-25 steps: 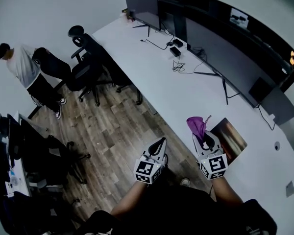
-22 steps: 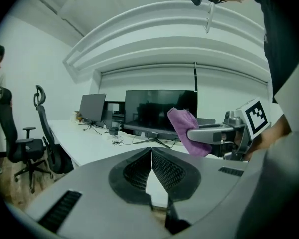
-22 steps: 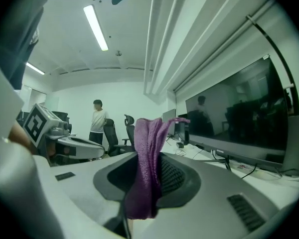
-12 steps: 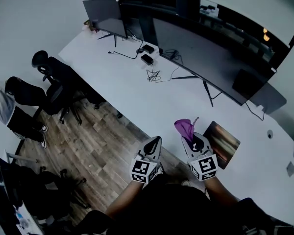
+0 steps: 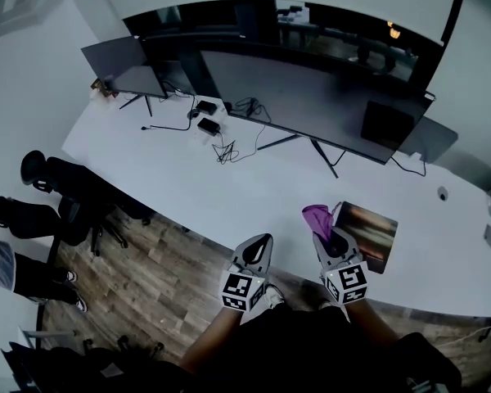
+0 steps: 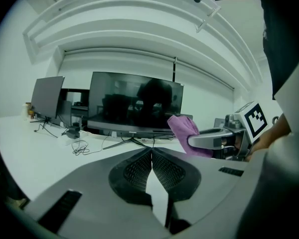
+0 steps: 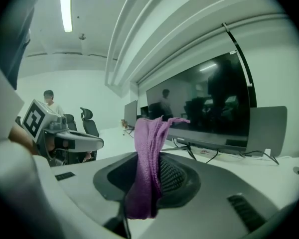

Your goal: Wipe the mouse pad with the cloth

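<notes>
A dark, brownish mouse pad [image 5: 375, 229] lies on the white desk [image 5: 229, 187] near its front edge. My right gripper [image 5: 326, 235] is shut on a purple cloth [image 5: 317, 217], held just left of the pad's left edge. In the right gripper view the cloth [image 7: 148, 168] hangs pinched between the jaws and sticks up above them. My left gripper [image 5: 265, 241] hovers at the desk's front edge, left of the right one, shut with nothing in it [image 6: 152, 152]. The left gripper view also shows the cloth [image 6: 182, 132] to its right.
A long row of dark monitors [image 5: 311, 97] stands along the back of the desk, with a smaller monitor [image 5: 119, 65] at far left and cables [image 5: 225, 150] in front. Office chairs [image 5: 65, 188] and a person [image 5: 0, 270] are on the wood floor at left.
The head view has swung so the desk now runs across the picture. Both grippers keep their places side by side; the right one still holds the cloth by the pad's left edge.
</notes>
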The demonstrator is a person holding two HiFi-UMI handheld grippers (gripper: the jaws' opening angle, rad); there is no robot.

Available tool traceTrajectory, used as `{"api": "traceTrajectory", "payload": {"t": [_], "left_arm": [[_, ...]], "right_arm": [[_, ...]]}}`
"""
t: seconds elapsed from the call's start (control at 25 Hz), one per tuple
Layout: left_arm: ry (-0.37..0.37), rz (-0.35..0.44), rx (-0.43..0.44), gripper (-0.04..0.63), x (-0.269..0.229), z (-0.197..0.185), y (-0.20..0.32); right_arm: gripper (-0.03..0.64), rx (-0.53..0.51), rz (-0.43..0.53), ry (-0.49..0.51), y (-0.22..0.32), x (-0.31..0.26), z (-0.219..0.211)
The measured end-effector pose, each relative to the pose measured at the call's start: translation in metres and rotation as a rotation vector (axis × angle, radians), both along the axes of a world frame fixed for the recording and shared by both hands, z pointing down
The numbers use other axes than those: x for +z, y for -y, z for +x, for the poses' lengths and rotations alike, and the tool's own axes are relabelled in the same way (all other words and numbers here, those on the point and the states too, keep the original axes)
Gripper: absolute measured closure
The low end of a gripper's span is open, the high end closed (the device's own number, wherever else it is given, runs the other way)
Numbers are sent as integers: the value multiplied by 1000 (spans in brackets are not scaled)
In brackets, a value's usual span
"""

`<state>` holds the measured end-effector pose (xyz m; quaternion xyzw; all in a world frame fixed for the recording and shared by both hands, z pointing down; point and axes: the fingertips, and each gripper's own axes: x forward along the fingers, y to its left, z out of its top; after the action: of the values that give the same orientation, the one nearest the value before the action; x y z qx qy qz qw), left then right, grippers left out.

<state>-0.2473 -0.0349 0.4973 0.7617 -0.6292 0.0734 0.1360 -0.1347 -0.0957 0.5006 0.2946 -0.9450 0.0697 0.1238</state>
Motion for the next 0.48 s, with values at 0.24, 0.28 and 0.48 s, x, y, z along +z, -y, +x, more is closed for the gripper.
{"api": "traceTrajectory", "payload": {"t": [0.24,0.28,0.48], "left_arm": [[-26,-8,107,572,5,14,22],[-27,-13,118,572,7,17,26],[-28,-14,206,572,10,43,47]], "right_arm": [[499,122,7,-32,10,2,22],[499,148,2,-34,12,4,28],[499,246,-32,-32,24,11,63]]}}
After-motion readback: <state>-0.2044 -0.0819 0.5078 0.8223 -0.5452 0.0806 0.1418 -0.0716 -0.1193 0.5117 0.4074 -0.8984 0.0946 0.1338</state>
